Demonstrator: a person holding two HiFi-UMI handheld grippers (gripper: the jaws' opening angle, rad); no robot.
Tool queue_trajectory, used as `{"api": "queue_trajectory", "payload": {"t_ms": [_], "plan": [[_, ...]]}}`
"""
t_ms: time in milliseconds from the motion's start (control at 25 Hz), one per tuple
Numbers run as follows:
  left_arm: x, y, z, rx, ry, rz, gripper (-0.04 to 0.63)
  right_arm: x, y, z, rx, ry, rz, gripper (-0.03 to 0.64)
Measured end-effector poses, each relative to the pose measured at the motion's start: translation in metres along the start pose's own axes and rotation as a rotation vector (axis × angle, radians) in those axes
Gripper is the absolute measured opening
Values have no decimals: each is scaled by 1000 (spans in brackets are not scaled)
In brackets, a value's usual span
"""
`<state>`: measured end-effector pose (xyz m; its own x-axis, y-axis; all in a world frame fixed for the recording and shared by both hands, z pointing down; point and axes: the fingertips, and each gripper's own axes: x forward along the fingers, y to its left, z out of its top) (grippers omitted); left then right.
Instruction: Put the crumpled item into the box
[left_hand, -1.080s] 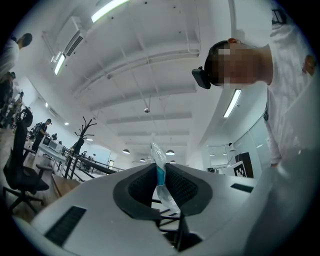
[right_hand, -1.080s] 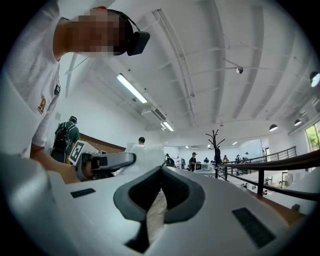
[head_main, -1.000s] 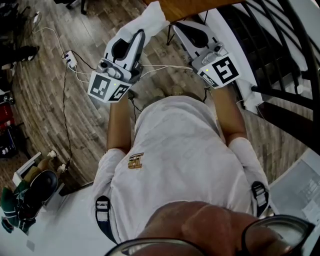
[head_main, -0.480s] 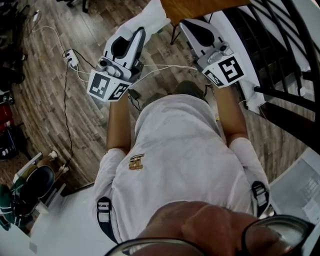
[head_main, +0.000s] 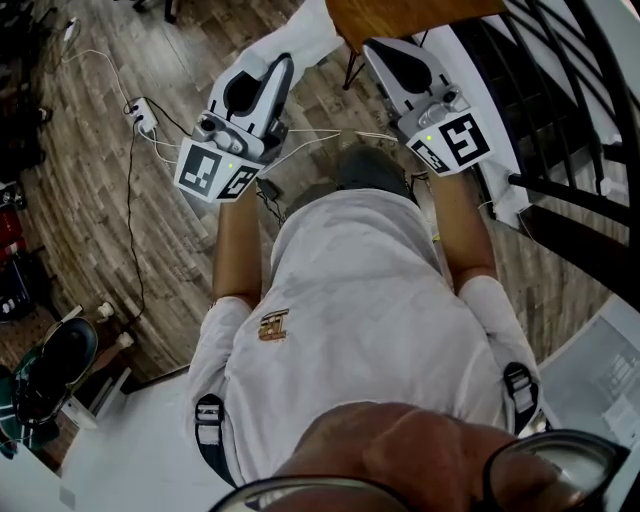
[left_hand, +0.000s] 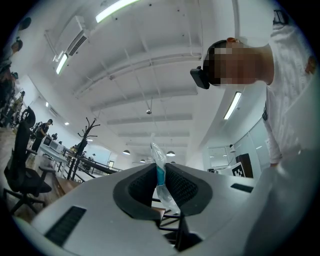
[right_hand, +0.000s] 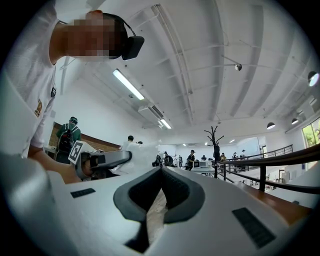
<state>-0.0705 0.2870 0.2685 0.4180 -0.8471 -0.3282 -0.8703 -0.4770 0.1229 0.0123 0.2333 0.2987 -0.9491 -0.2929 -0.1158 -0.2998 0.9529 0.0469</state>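
My left gripper (head_main: 283, 68) is held up in front of the person's chest, shut on a crumpled white plastic item (head_main: 305, 38) that sticks out past its tips. In the left gripper view the clear plastic with a blue patch (left_hand: 160, 172) is pinched between the dark pads. My right gripper (head_main: 378, 52) is level with it on the right, shut with nothing between its pads (right_hand: 172, 187). From the right gripper view I see the left gripper (right_hand: 102, 161) and its white item (right_hand: 137, 151). No box shows in any view.
A brown wooden seat or tabletop (head_main: 410, 14) lies just beyond the grippers. A black railing (head_main: 560, 95) runs down the right. A power strip with cables (head_main: 140, 118) lies on the plank floor at the left. A white surface (head_main: 130, 445) is at lower left.
Both grippers keep their pose and their hold. The view has drifted slightly, and a dark shoe now shows on the floor between the grippers.
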Motion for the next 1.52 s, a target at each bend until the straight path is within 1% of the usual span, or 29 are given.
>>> {"api": "queue_trajectory", "payload": {"t_ms": [280,560,800,880,1040,1120,1240,1400,1480,1520], "plan": [[14,17,-6,7,8,3,67,13,-17,-7,2,-4,5,32],[43,39,-14,9,14,1,67,27,-55,-11,-8,-12,-4,32],[70,55,-27,16,18,-3,67,37,-86,-20,-39,-1,-5,32],[79,70,-30,17,22,-3,67,49,-99,-23,-44,0,-5,32],[108,126,-34,9,29,7,67,97,-137,-32,-41,13,-1,32],[124,145,-38,6,36,9,67,113,-156,-36,-49,23,0,32],[145,156,-46,5,44,7,67,119,-179,-37,-62,27,0,32],[169,143,-56,20,49,-5,67,104,-205,-32,-69,-6,-8,32],[181,164,-55,17,56,-6,67,124,-221,-29,-61,-23,-14,32],[188,180,-54,13,62,-5,67,138,-232,-32,-59,-10,-13,32]]}}
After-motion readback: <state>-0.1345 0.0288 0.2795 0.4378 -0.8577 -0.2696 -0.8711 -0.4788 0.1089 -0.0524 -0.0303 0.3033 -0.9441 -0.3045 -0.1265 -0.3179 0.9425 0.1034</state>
